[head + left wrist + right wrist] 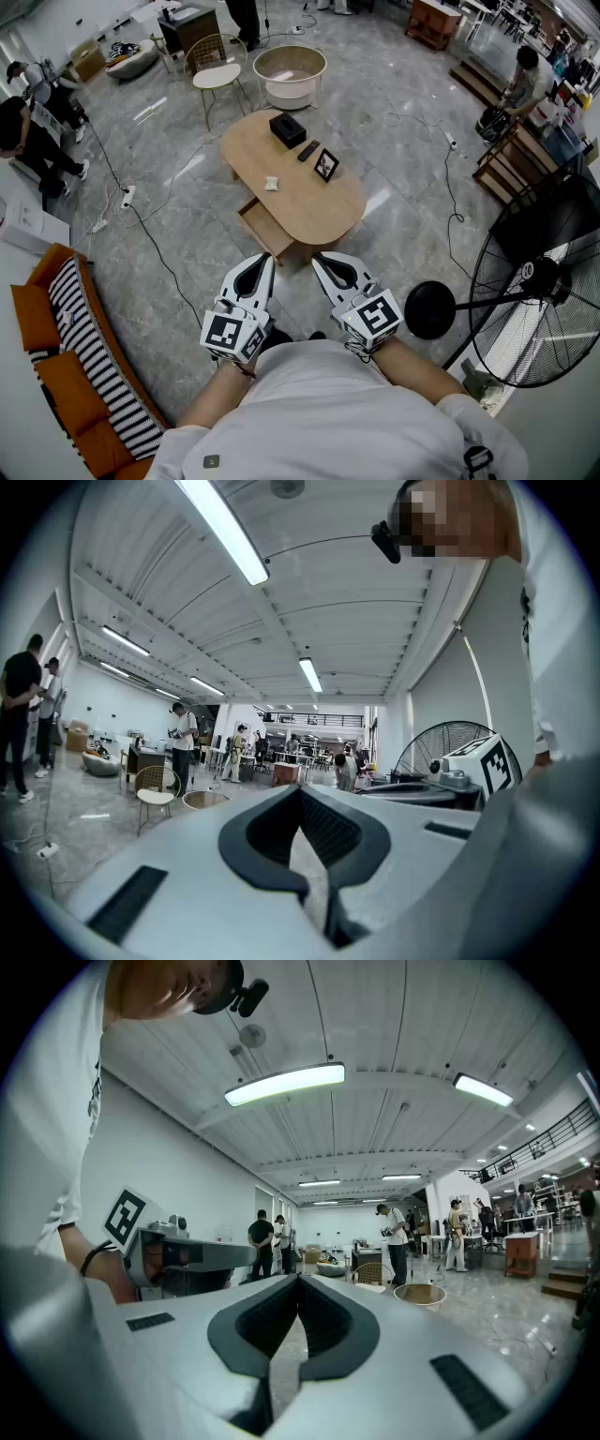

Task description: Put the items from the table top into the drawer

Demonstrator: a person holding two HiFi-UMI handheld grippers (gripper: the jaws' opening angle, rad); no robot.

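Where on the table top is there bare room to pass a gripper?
Bare: the near end of the table, between the white item, the photo frame and the open drawer. Crowded: the far side, with black box, remote and frame close together.

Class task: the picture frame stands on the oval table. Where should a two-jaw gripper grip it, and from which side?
Likely the top edge of the picture frame, coming from above: it stands propped up and looks thin, so jaws can close across front and back.

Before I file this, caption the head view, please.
Left gripper and right gripper, jaws shut and empty, face the table, drawer open; box, remote, frame and packet on top.
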